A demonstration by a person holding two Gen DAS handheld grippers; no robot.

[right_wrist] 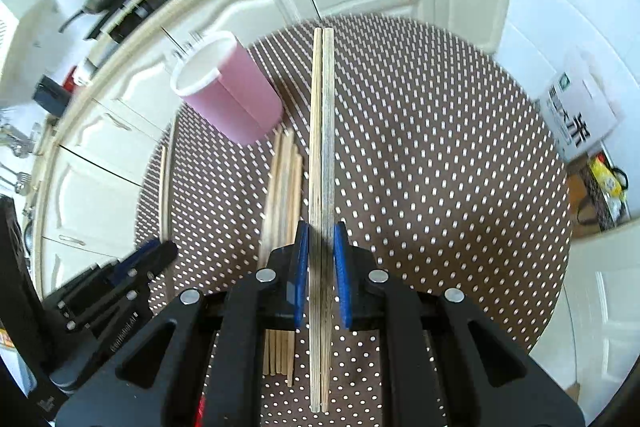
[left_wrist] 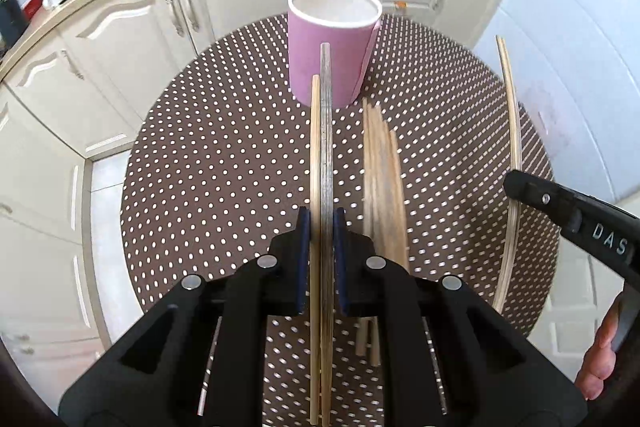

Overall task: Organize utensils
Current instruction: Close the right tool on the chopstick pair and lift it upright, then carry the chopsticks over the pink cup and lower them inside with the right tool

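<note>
Here, each gripper's fingers (left_wrist: 305, 259) (right_wrist: 342, 275) clamp paired chopsticks (left_wrist: 325, 155) (right_wrist: 322, 155).

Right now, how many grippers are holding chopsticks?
2. The left gripper clamps a pair pointing at the pink cup; the right gripper clamps another. A loose pile lies on the table.

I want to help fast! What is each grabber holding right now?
Left gripper: shut on a pair of chopsticks.
Right gripper: shut on another pair of chopsticks.
</note>
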